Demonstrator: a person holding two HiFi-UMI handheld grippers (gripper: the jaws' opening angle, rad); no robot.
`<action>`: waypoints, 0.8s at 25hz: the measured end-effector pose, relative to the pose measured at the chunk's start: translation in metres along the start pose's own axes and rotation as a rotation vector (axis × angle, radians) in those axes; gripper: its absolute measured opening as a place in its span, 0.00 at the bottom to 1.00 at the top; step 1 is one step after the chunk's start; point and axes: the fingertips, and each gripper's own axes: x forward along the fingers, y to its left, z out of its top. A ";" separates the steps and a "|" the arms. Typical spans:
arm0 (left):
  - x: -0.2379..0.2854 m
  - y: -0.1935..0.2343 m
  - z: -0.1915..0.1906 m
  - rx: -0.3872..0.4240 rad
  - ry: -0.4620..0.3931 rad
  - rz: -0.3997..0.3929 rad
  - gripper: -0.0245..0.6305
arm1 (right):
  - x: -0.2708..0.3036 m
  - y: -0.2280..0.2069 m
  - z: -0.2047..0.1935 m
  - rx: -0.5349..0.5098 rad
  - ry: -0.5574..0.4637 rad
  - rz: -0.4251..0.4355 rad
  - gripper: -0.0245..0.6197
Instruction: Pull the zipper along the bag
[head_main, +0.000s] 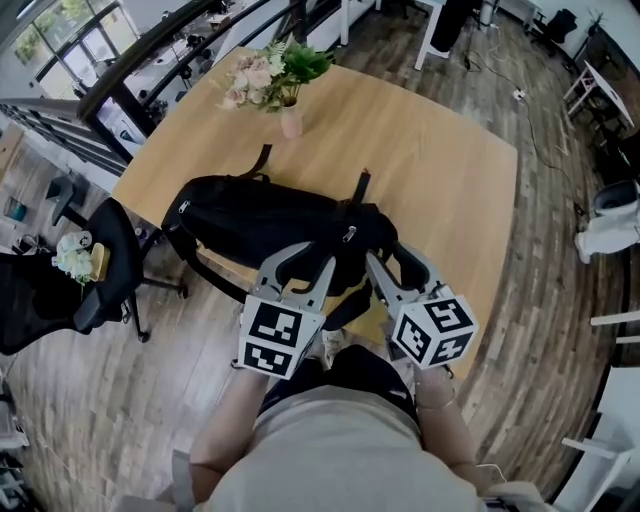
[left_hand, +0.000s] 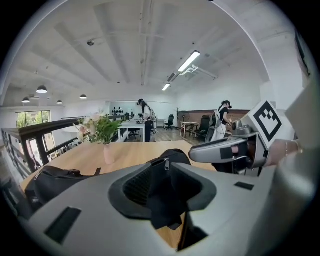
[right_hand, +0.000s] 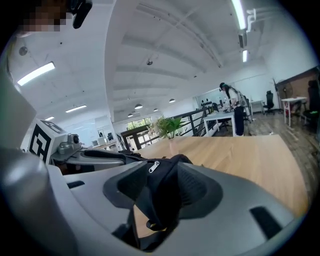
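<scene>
Our left gripper (head_main: 312, 258) was clamped on a fold of the black backpack (head_main: 250, 215), which lay slumped along the wooden tabletop's (head_main: 430, 170) near edge. The right gripper (head_main: 392, 258) stood parted around the same fabric. The woven cloth looked soft and limp, so we judged it needed pinning while we pinched the small metal zipper pull (head_main: 350, 234).

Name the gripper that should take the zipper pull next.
Right, probably: the right gripper stands open by the small metal zipper pull, while the left gripper clamps the black fabric backpack.
</scene>
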 end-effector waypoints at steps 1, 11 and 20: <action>0.005 -0.001 0.001 0.015 0.004 -0.001 0.23 | 0.004 -0.003 -0.001 0.015 0.009 0.011 0.33; 0.041 -0.005 -0.005 0.115 0.078 -0.021 0.23 | 0.026 -0.015 -0.013 0.082 0.082 0.121 0.31; 0.056 -0.017 -0.004 0.377 0.100 -0.034 0.21 | 0.034 -0.004 -0.012 0.093 0.113 0.258 0.19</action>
